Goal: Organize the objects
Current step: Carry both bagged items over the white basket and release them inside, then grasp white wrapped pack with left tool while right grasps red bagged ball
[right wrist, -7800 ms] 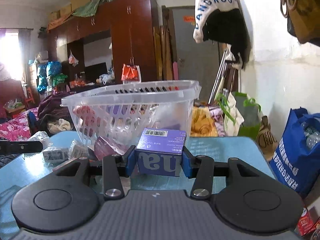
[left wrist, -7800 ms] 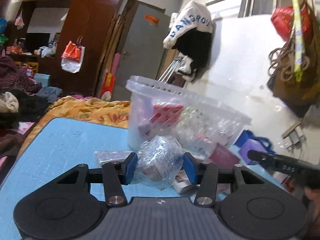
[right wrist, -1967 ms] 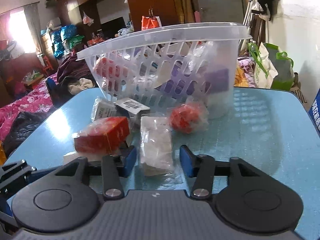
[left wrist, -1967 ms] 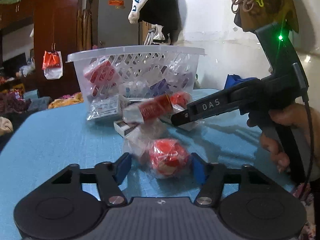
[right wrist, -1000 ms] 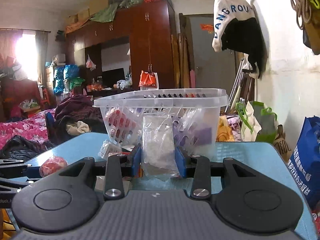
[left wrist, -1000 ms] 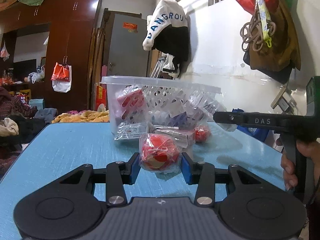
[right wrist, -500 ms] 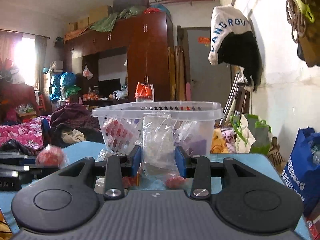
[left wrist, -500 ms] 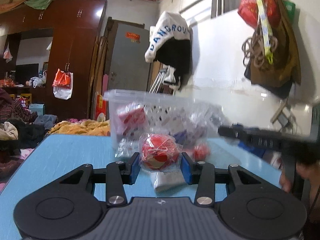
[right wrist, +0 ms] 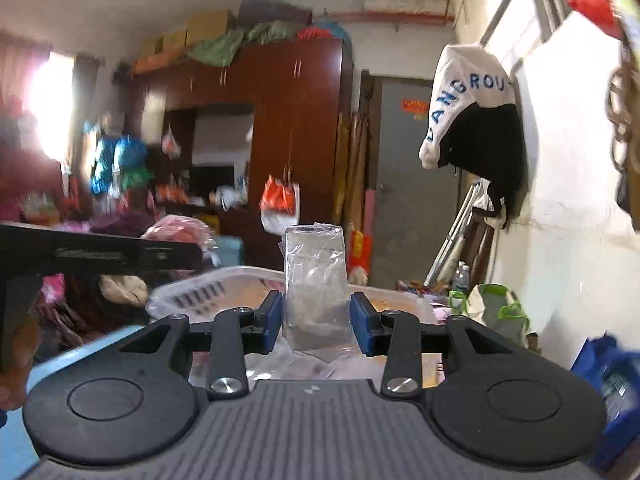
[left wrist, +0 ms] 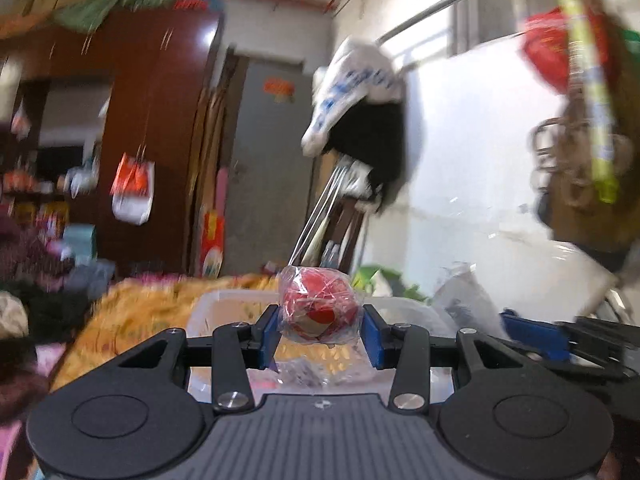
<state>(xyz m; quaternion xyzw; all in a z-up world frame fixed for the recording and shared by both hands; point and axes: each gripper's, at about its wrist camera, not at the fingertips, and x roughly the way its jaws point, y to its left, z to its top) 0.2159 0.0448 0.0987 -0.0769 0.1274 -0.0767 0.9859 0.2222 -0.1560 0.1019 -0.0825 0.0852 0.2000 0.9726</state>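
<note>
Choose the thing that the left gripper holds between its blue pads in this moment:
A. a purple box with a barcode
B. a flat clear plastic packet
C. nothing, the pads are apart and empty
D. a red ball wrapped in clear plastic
D: in the left wrist view the left gripper is shut on the red ball wrapped in clear plastic, held up above the rim of the white basket.

Room contents, far side: tall dark-red wooden wardrobe [right wrist: 280, 128] with cardboard boxes and green cloth bundles [right wrist: 224, 40] stacked on top; grey metal door [right wrist: 412, 184] bearing a red paper label; white plastered wall [right wrist: 568, 152] with a white-and-black lettered garment [right wrist: 472, 112] hanging; bright curtained window [right wrist: 48, 108] at left; orange patterned bedspread [left wrist: 148, 304].
</note>
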